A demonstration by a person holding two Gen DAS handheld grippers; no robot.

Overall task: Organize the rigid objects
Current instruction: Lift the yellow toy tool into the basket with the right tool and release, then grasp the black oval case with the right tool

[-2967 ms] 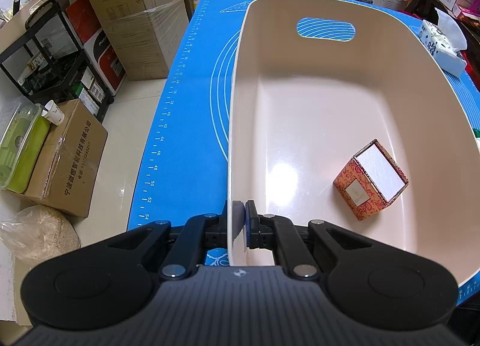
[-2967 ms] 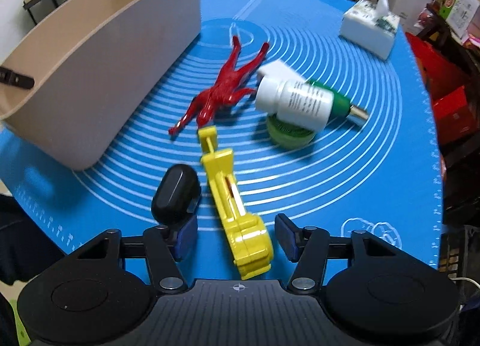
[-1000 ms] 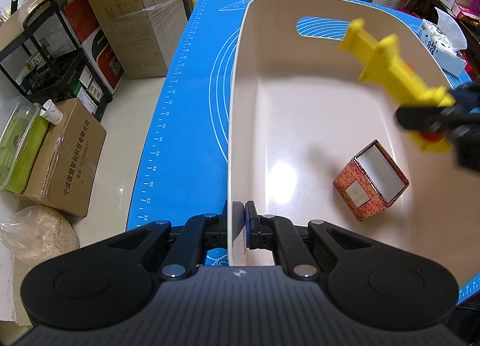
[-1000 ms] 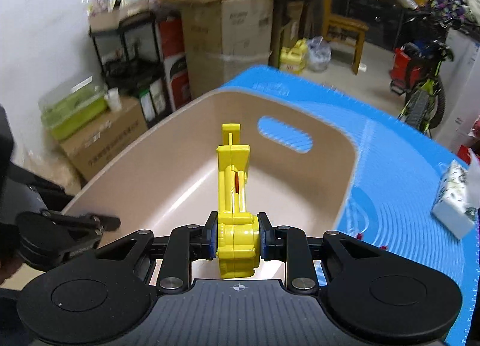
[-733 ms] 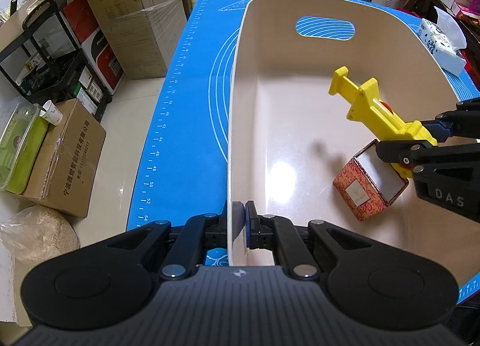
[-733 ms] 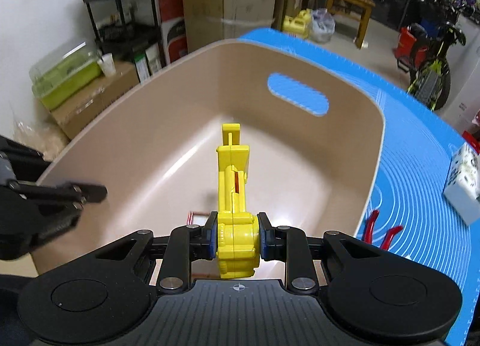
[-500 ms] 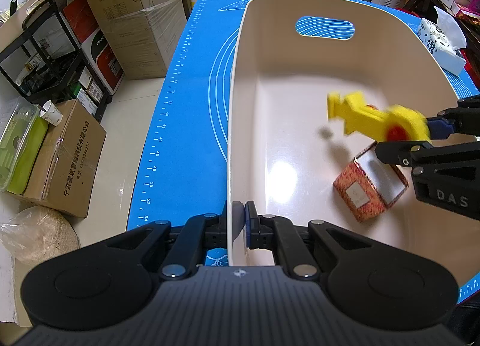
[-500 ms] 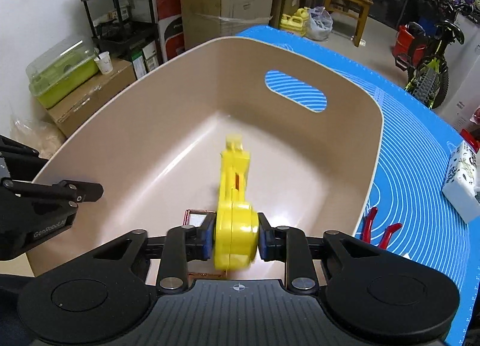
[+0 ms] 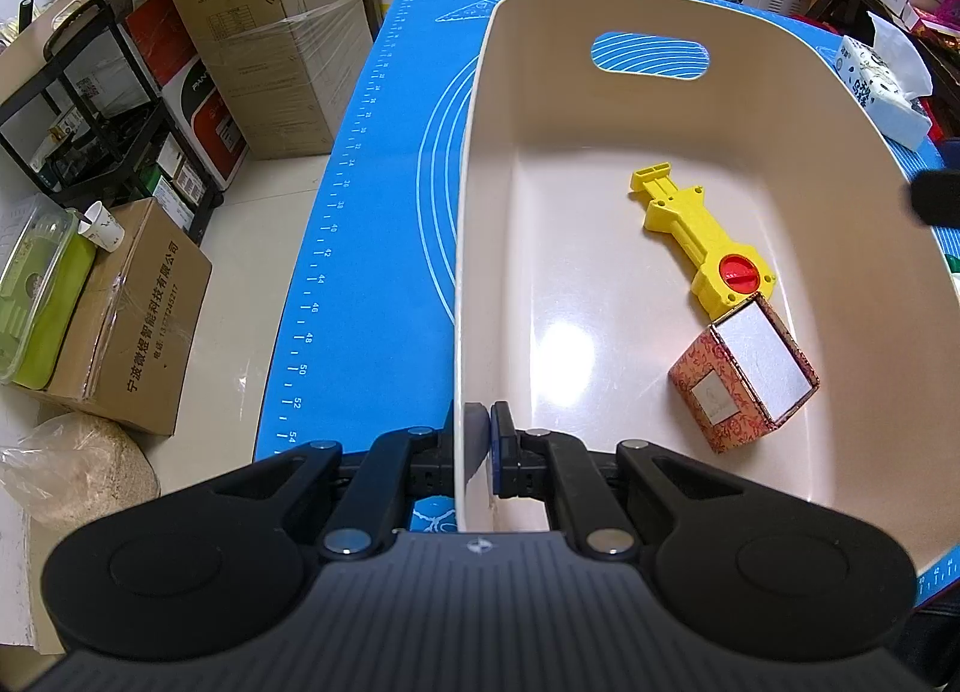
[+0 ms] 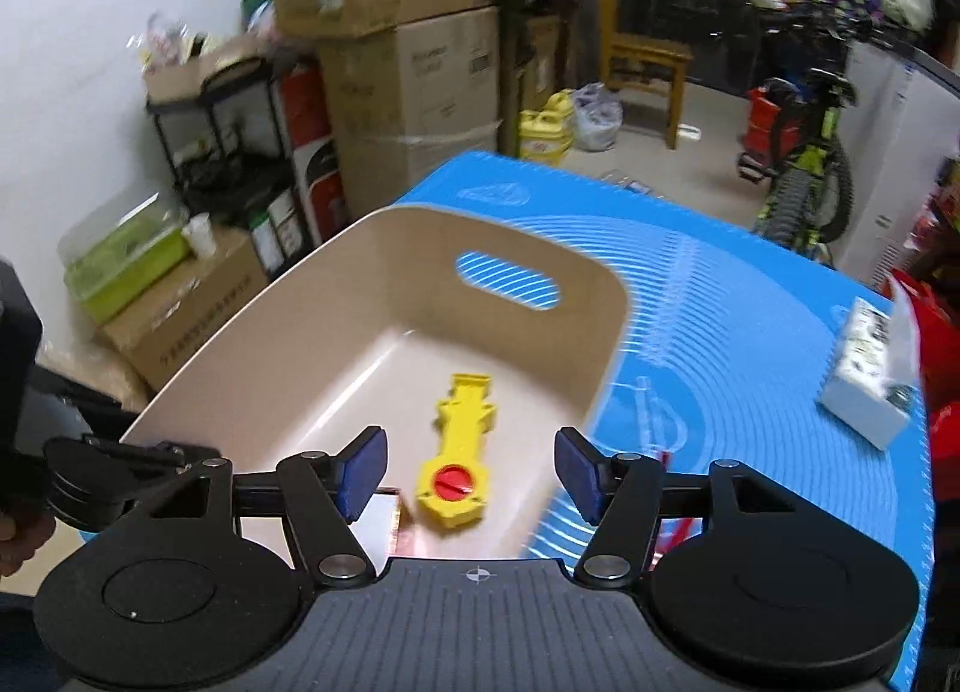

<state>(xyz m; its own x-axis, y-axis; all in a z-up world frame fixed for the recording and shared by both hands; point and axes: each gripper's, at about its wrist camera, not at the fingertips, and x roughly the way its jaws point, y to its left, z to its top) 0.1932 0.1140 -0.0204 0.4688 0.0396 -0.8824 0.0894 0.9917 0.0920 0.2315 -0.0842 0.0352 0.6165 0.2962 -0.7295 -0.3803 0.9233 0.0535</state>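
Two items already lie in your beige bin: the yellow tool, its long axis running toward the handle cutout, touching the patterned box. Your right gripper, jaws just spread and empty, hangs above it; your left gripper pinches the bin's near rim. Blue mat beneath; cartons crowd the room.

The left wrist view looks steeply down from the beige bin rim, close. The right wrist view looks from higher above its near end. Both share the bin's inside.
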